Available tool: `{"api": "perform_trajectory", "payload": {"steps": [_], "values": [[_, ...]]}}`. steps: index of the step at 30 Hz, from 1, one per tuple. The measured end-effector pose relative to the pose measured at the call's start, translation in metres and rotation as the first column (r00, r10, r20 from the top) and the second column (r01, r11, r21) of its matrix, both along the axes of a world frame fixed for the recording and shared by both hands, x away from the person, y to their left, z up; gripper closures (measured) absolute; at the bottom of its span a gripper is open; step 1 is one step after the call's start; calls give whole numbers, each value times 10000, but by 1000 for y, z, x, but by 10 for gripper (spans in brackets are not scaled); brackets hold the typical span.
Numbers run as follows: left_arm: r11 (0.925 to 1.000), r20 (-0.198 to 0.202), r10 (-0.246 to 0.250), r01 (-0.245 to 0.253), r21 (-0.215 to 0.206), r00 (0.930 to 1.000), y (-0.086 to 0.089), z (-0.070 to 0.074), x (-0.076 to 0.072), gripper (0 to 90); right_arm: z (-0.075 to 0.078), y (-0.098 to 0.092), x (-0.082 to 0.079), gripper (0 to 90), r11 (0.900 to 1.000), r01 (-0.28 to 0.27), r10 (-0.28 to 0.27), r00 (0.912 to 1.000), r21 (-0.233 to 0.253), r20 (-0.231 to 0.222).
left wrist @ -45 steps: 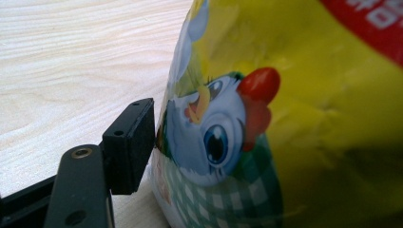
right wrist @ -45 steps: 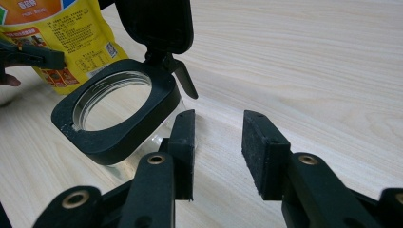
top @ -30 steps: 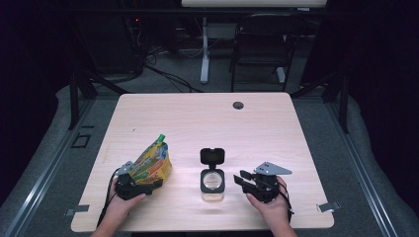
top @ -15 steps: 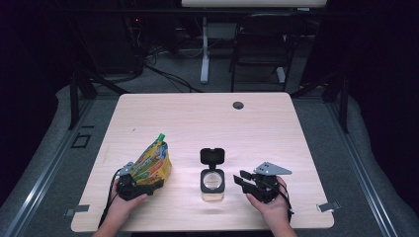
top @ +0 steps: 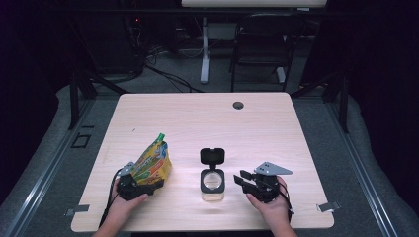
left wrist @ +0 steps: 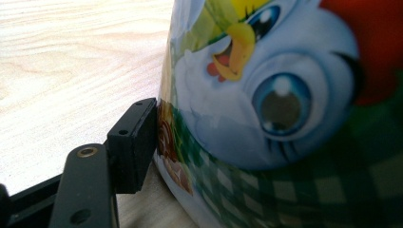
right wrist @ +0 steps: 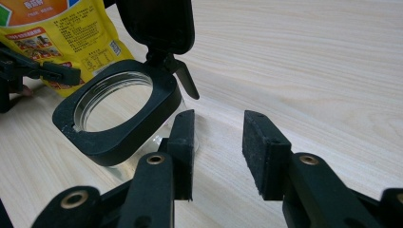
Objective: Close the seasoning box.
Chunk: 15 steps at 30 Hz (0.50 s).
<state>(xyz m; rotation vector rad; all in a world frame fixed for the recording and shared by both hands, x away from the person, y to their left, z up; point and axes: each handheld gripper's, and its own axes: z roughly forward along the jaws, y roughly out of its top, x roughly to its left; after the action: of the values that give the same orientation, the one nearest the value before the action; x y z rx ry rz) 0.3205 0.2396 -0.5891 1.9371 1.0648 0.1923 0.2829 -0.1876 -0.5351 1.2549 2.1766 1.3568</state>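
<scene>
Nothing has moved: left gripper (top: 148, 186) stays clamped on the pouch (top: 153, 160), right gripper (top: 243, 180) released at the jar's (top: 212, 181) three o'clock, pouring not begun.

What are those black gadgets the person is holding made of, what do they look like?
Both are matte black, two-jawed tools. The right gripper has flat rectangular pads on bolted arms and a grey three-cornered plate on top. A black cable trails from the left gripper.

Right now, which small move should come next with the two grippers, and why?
Probably move the right gripper sideways so its open jaws straddle the clear jar. Its hinged lid stands open, and the jaws hold nothing beside it. The left gripper is at the pouch's base, one pad pressed against it, so steadying the jar seems next.
</scene>
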Motion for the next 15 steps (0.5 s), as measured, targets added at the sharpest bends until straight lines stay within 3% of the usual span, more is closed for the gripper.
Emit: {"api": "perform_trajectory", "payload": {"steps": [15], "values": [[9999, 30, -132, 133, -97, 9999, 1, 0, 1, 400, 0, 0, 0, 653, 10000, -19, 19, 10000, 0, 32]]}}
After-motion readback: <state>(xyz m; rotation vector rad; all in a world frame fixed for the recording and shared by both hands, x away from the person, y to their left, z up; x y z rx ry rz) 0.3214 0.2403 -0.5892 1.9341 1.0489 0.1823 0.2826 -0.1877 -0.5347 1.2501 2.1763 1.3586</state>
